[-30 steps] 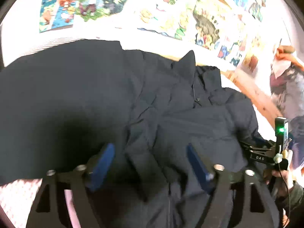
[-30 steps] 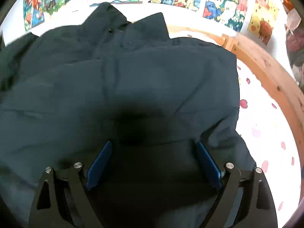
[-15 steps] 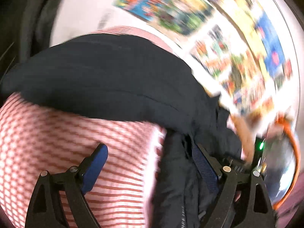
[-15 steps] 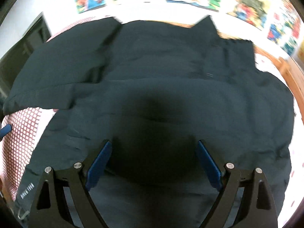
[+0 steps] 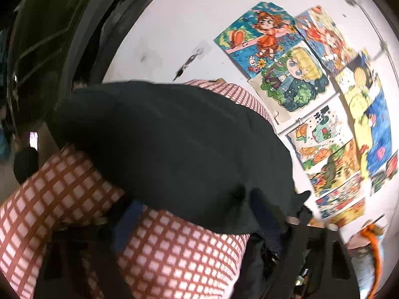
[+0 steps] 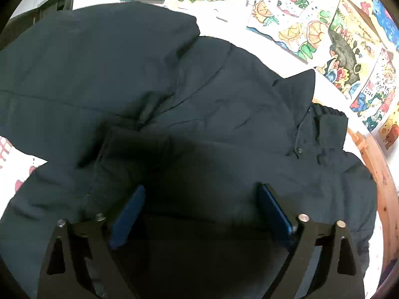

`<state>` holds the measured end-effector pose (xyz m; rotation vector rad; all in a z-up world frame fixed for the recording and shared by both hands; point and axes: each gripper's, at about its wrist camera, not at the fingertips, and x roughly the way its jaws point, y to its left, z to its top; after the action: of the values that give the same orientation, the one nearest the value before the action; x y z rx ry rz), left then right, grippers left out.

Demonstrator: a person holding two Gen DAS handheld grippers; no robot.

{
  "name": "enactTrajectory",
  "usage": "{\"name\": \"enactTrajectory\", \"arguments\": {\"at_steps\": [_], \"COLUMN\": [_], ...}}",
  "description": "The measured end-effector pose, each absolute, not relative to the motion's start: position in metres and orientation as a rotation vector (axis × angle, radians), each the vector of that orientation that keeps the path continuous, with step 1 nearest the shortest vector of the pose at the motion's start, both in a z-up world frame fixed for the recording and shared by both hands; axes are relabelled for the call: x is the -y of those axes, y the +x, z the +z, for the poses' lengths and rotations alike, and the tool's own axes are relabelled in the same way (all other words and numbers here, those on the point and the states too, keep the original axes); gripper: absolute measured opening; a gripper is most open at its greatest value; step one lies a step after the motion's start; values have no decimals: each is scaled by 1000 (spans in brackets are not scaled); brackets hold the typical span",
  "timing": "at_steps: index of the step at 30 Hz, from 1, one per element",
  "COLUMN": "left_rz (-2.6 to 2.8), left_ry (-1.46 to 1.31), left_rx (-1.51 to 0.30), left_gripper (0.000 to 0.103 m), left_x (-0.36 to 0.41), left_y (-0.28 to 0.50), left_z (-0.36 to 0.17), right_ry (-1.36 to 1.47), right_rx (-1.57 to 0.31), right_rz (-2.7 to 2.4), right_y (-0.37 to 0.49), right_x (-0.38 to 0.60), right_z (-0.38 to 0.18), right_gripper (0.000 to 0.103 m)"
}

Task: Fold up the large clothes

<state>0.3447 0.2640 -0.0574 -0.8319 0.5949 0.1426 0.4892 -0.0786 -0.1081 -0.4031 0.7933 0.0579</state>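
Note:
A large dark puffy jacket [image 6: 212,129] lies spread on the bed and fills the right wrist view, its collar [image 6: 296,92] pointing toward the wall. My right gripper [image 6: 199,206] is open just above the jacket's body, blue pads wide apart, holding nothing. In the left wrist view a dark sleeve or side panel of the jacket [image 5: 174,144] lies over a red-and-white checked cover [image 5: 184,254]. My left gripper [image 5: 197,219] is open at the edge of that panel, which overlaps its right pad [image 5: 269,224].
Colourful drawings [image 5: 294,57] cover the white wall behind the bed, also in the right wrist view [image 6: 349,39]. A wooden bed frame [image 6: 381,182] runs along the right. A dark doorway [image 5: 49,49] is at the far left.
My left gripper has swung left off the jacket's body to the checked cover and the jacket's side panel. My right gripper has shifted left across the jacket. Both stay open.

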Motion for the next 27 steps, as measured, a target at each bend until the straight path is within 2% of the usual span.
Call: {"name": "enactTrajectory", "arguments": {"at_steps": [2, 3, 5, 8, 16, 23, 27], "left_rz": [168, 193, 218, 240, 200, 33, -88], "left_ry": [-790, -773, -751, -685, -433, -292, -197], "left_rx": [-597, -583, -557, -513, -345, -202, -156], "left_gripper": [40, 35, 20, 10, 7, 6, 6], "left_x": [-266, -266, -270, -267, -232, -178, -122], "left_y": [346, 347, 343, 338, 321, 314, 318], "left_z": [-57, -56, -55, -45, 14, 81, 114], "right_ry": [-387, -374, -335, -307, -200, 157, 192], "right_rx": [-778, -776, -770, -738, -662, -780, -791], "right_rz": [52, 54, 67, 75, 100, 131, 110], "right_y": [491, 493, 492, 489, 474, 452, 428], "right_x": [84, 85, 89, 95, 113, 188, 233], "right_z": [-116, -121, -129, -136, -126, -81, -70], "right_gripper": [100, 101, 101, 101, 101, 101, 101]}}
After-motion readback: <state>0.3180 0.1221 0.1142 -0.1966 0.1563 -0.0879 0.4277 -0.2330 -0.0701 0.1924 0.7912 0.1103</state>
